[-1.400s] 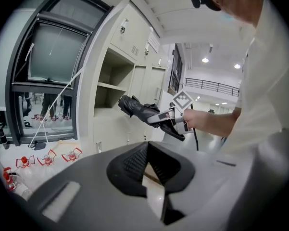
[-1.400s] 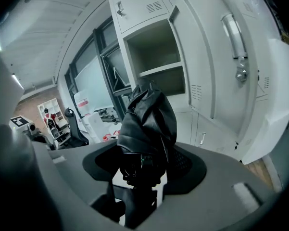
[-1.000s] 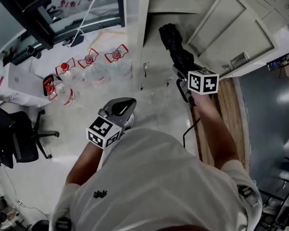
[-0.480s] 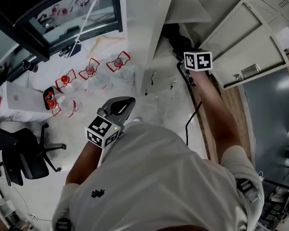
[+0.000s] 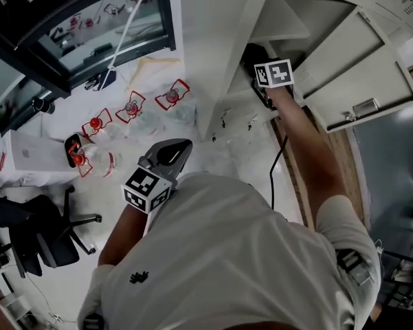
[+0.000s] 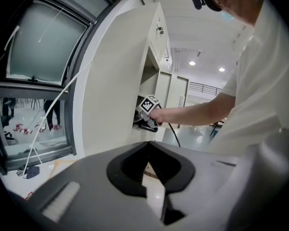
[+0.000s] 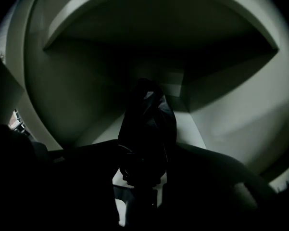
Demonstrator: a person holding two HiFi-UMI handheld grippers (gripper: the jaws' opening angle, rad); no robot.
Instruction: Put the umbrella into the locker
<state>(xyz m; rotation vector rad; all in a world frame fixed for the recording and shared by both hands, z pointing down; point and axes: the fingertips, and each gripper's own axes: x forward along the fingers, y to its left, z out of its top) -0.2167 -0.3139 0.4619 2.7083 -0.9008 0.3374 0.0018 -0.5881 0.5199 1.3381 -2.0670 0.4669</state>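
Note:
A folded black umbrella [image 7: 146, 124] is clamped in my right gripper [image 7: 142, 177], which is shut on its lower end. Its tip points into the open cream locker compartment [image 7: 221, 114]. In the head view the right gripper [image 5: 264, 88] reaches into the locker mouth under its marker cube, and only a dark bit of the umbrella [image 5: 256, 52] shows inside. The locker door [image 5: 357, 81] stands swung open to the right. My left gripper [image 5: 179, 150] hangs shut and empty near the person's chest. The left gripper view shows the left gripper [image 6: 148, 150] low in the frame, and beyond it the right gripper [image 6: 146, 121] at the locker [image 6: 115, 81].
Several water bottles with red labels [image 5: 132, 108] lie on the floor at the left. A black office chair [image 5: 34, 232] and a white box [image 5: 31, 153] stand further left. A black cable [image 5: 278, 167] trails below the locker. A dark-framed window [image 5: 89, 26] runs along the wall.
My right gripper has carried the umbrella up and forward from in front of the locker into its open compartment. The left gripper has stayed where it was.

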